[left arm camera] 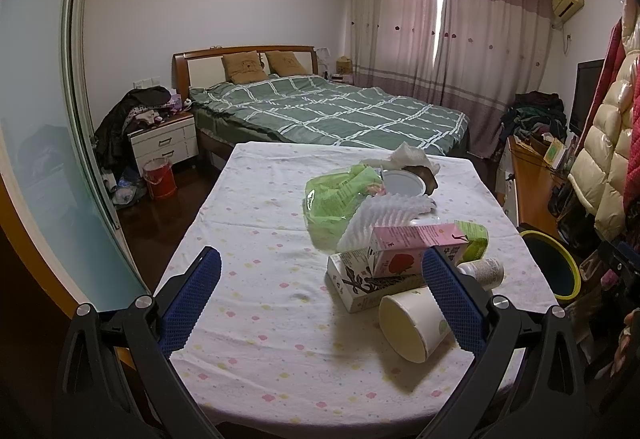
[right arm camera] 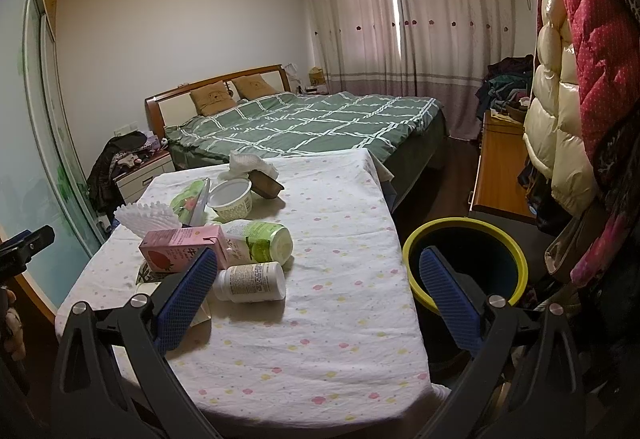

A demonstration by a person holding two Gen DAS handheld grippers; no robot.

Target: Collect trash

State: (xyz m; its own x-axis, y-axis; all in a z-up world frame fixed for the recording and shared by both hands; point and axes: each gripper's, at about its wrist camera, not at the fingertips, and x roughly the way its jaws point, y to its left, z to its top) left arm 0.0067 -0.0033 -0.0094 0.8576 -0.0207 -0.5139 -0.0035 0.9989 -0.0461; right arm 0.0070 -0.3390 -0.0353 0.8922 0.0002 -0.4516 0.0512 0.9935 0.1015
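Trash lies piled on the table with a floral cloth (left arm camera: 248,239): a paper cup (left arm camera: 412,323) on its side, a pink carton (left arm camera: 404,251), a patterned white box (left arm camera: 368,287), a white pill bottle (left arm camera: 482,271), a green bag (left arm camera: 336,203) and white foam netting (left arm camera: 384,215). My left gripper (left arm camera: 322,259) is open, its right finger over the cup and the carton. My right gripper (right arm camera: 320,259) is open too. Its left finger is beside the pill bottle (right arm camera: 252,281) and pink carton (right arm camera: 180,249); its right finger hangs over the yellow-rimmed bin (right arm camera: 460,222).
A white tub (right arm camera: 232,199), a green-labelled bottle (right arm camera: 260,241), a tissue (right arm camera: 248,163) and a brown tray (right arm camera: 266,187) lie farther back. Beyond the table stands a bed (left arm camera: 328,111). Jackets (right arm camera: 560,99) hang at the right over a wooden desk (right arm camera: 496,167). A red bucket (left arm camera: 160,179) sits on the floor.
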